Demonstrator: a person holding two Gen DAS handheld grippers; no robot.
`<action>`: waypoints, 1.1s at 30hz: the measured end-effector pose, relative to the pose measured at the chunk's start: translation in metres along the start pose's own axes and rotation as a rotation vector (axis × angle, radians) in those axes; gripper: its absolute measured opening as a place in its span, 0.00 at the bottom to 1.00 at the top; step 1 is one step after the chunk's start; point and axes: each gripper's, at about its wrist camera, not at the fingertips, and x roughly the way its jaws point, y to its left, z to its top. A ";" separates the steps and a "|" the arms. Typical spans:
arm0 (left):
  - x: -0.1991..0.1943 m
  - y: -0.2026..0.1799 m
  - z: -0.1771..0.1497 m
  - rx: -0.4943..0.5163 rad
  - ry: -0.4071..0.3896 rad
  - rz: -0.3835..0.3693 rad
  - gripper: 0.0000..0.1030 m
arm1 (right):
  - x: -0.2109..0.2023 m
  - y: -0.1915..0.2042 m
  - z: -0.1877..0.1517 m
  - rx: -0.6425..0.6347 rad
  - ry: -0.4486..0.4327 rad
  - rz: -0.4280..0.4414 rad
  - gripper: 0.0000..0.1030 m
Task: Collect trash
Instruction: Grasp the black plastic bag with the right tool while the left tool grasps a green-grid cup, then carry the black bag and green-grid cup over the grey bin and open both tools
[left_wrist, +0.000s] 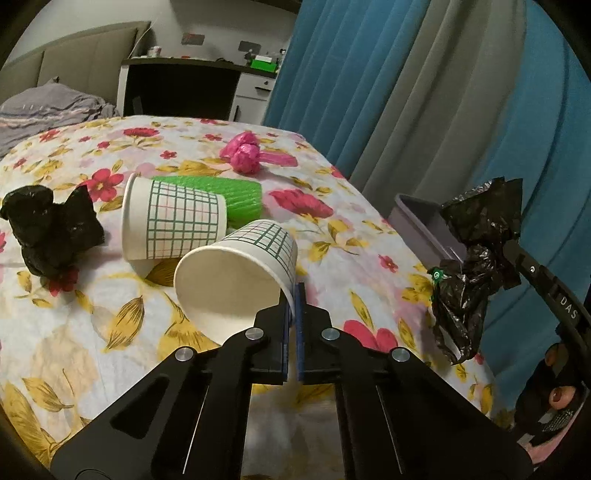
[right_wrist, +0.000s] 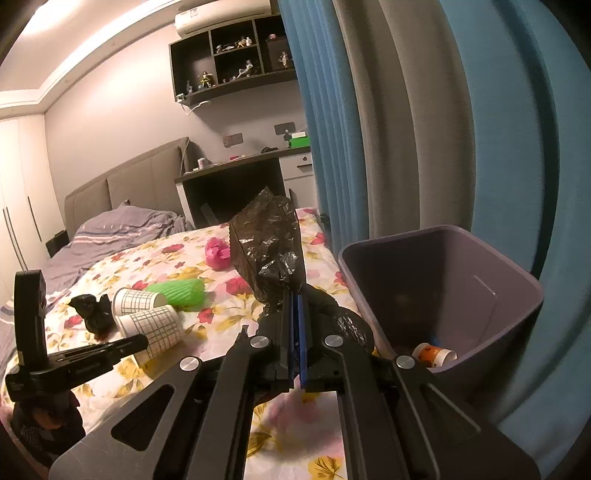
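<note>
**Both grippers loaded over the bed**

While the left gripper (left_wrist: 294, 295) reaches low over the floral bedspread (left_wrist: 110, 354), pinching a checked paper cup (left_wrist: 236, 269) by its rim, the right gripper (right_wrist: 296, 299) clamps a crumpled black bag (right_wrist: 266, 243) beside the purple bin (right_wrist: 517, 295).

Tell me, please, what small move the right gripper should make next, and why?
Probably carry the black plastic bag a little to the right, over the purple bin, then open. The right gripper is shut on it above the bed's edge, just left of the bin's rim, so releasing now might miss.
</note>
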 end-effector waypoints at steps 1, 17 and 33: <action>-0.001 -0.001 0.000 0.001 -0.004 -0.006 0.02 | -0.001 -0.001 0.000 0.001 -0.003 -0.001 0.03; -0.048 -0.074 0.026 0.120 -0.144 -0.052 0.02 | -0.026 -0.044 0.020 0.040 -0.097 -0.118 0.03; -0.008 -0.161 0.056 0.239 -0.136 -0.238 0.02 | -0.009 -0.087 0.031 0.037 -0.123 -0.289 0.03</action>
